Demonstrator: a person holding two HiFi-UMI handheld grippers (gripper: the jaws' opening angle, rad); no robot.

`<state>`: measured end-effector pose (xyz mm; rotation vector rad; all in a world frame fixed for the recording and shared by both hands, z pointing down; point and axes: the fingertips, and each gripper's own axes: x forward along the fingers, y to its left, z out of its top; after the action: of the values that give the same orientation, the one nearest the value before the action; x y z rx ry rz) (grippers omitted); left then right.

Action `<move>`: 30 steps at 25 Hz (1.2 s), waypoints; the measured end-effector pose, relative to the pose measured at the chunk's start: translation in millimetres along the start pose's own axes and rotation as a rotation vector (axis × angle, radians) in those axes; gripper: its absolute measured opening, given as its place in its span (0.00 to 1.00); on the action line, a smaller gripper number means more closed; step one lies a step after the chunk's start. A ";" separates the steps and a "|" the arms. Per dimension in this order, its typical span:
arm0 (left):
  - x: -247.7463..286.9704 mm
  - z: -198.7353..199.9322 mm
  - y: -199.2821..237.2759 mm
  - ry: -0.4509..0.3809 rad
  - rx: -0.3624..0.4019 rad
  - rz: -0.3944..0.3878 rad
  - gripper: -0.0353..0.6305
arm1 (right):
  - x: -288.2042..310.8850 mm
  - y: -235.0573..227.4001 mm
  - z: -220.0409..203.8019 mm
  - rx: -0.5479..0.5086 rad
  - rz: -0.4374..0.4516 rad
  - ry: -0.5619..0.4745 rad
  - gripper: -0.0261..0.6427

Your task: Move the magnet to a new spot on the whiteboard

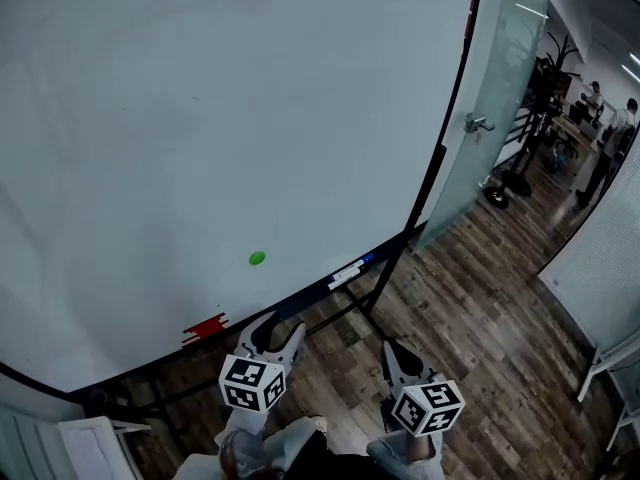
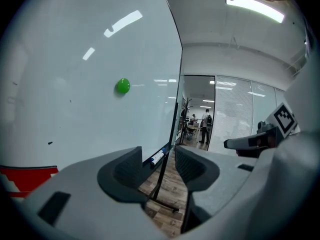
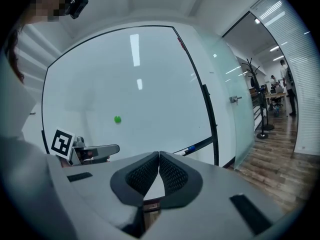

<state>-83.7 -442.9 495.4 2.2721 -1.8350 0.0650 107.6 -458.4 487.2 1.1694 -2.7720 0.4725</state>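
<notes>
A small round green magnet (image 1: 257, 258) sticks low on the big whiteboard (image 1: 200, 118). It also shows as the green magnet (image 2: 123, 86) in the left gripper view and the green magnet (image 3: 117, 119) in the right gripper view. My left gripper (image 1: 274, 328) hangs below the board's lower edge, under the magnet and apart from it, and the left gripper (image 2: 157, 159) stands open with nothing between its jaws. My right gripper (image 1: 394, 350) is lower and to the right, over the floor. In its own view the right gripper (image 3: 159, 158) is shut, pads touching, holding nothing.
A red object (image 1: 205, 328) and a blue-capped marker (image 1: 348, 273) lie on the board's tray. The board's black stand legs (image 1: 370, 308) reach over the wood floor. A glass door with a handle (image 1: 478, 123) stands to the right, and people are far off in the room behind it.
</notes>
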 end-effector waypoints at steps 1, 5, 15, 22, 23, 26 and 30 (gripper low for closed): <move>0.2 -0.2 3.4 0.001 0.000 0.009 0.35 | 6.3 0.8 0.3 -0.002 0.013 0.003 0.08; -7.0 -3.7 16.2 0.011 -0.003 0.058 0.35 | 28.8 5.5 -5.7 0.005 0.065 0.029 0.08; -45.5 -11.1 55.6 -0.009 -0.064 0.281 0.35 | 85.8 32.7 -6.3 -0.042 0.263 0.088 0.08; -56.6 -6.7 65.8 -0.027 -0.119 0.474 0.35 | 120.7 41.5 9.2 -0.095 0.444 0.158 0.08; -54.7 -5.2 65.7 -0.029 -0.122 0.489 0.35 | 124.6 40.2 12.7 -0.100 0.460 0.161 0.08; -49.0 -1.2 63.1 -0.041 -0.134 0.541 0.35 | 132.4 34.8 20.2 -0.117 0.508 0.174 0.08; -38.4 2.9 54.9 -0.055 -0.144 0.598 0.35 | 140.8 25.5 23.8 -0.140 0.567 0.200 0.08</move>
<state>-145.7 -417.5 493.8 1.5803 -2.3941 -0.0345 -8.5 -545.3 487.4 0.2730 -2.8633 0.3982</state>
